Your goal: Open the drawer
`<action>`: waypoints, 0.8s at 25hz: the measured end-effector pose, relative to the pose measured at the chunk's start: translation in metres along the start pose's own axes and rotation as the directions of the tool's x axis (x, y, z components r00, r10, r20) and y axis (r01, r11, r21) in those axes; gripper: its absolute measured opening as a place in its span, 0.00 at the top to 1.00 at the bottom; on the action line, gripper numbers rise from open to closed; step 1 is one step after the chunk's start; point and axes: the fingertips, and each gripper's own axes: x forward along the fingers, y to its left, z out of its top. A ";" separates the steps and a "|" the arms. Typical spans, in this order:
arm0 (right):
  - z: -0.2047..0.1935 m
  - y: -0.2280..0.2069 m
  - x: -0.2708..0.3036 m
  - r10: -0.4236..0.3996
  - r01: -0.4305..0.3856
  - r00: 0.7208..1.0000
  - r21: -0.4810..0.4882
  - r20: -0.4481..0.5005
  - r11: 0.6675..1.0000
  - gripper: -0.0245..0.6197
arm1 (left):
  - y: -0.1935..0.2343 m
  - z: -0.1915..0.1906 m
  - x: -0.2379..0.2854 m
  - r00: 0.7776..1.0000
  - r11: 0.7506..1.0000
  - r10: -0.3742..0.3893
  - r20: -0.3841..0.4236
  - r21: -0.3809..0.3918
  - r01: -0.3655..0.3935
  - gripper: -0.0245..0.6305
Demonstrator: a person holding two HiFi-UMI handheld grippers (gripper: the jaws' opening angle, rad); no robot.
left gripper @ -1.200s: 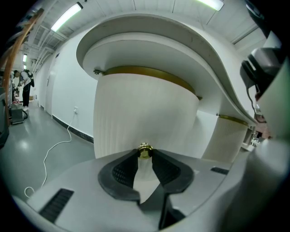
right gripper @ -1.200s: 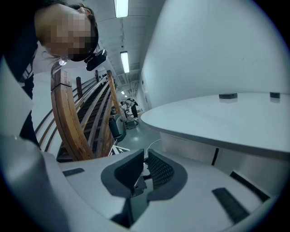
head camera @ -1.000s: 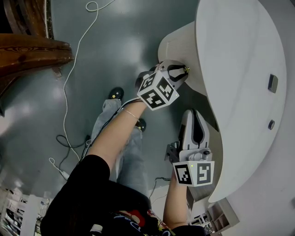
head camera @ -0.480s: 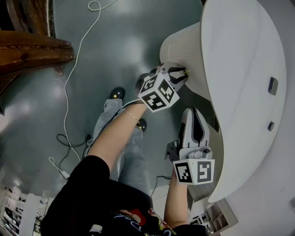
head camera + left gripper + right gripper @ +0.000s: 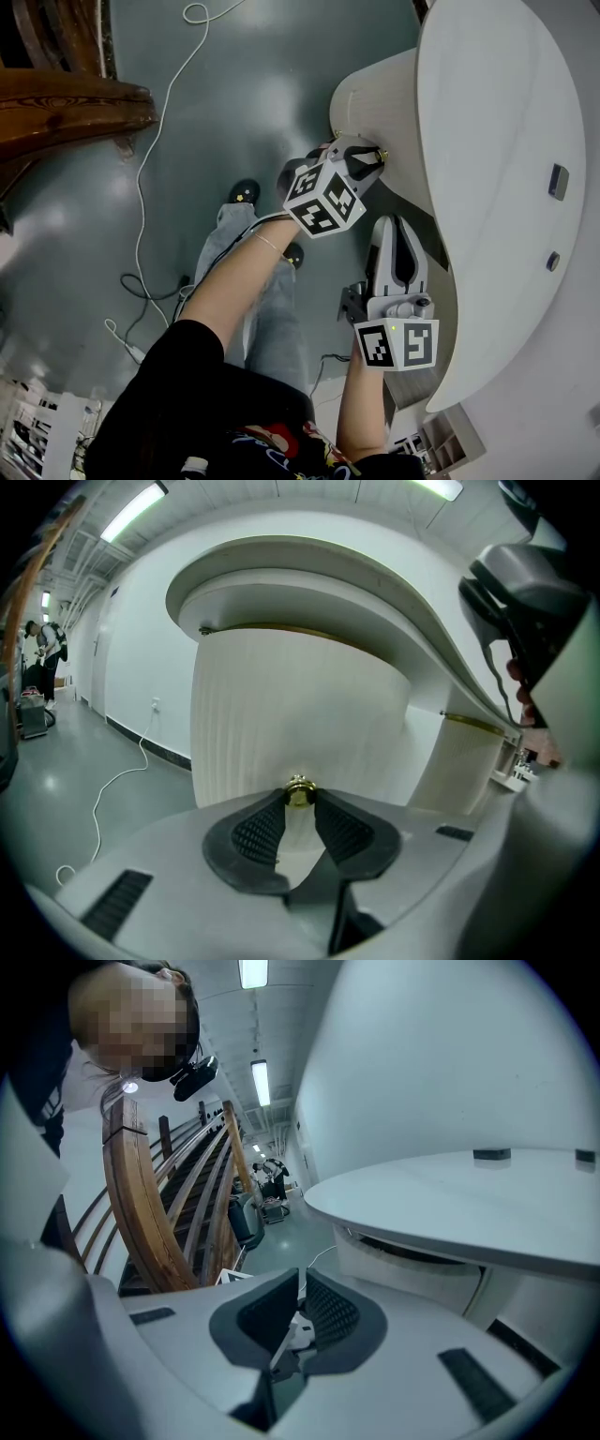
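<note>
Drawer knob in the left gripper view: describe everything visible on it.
The knob is small, round and brass-coloured, shiny like metal. It sticks out from the white, finely ribbed, curved drawer front under the overhanging tabletop. The left gripper has its two black textured tips closed on the knob's sides; nothing else touches it.

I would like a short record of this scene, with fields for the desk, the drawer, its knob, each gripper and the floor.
desk: white curved desk top
drawer: white ribbed drawer front under that top
handle: small round brass knob on the front
left gripper: jaws closed on the knob
right gripper: jaws nearly together, nothing between them
drawer state: how far it is open cannot be told
floor: grey glossy floor with a thin white cable lying on it
</note>
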 end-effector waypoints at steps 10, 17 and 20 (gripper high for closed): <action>0.003 0.007 0.009 0.010 -0.010 1.000 -0.005 -0.004 1.000 0.93 | -0.001 -0.006 -0.010 1.000 1.000 -0.014 -0.004 -0.003 0.014 0.81; -0.001 0.010 0.005 0.005 -0.005 1.000 0.001 -0.013 1.000 0.94 | -0.002 -0.011 -0.019 1.000 1.000 -0.005 -0.002 -0.009 0.005 0.81; 0.000 0.012 0.005 0.004 -0.004 1.000 0.004 -0.011 1.000 0.94 | -0.003 -0.012 -0.022 1.000 1.000 -0.003 -0.004 -0.008 0.003 0.81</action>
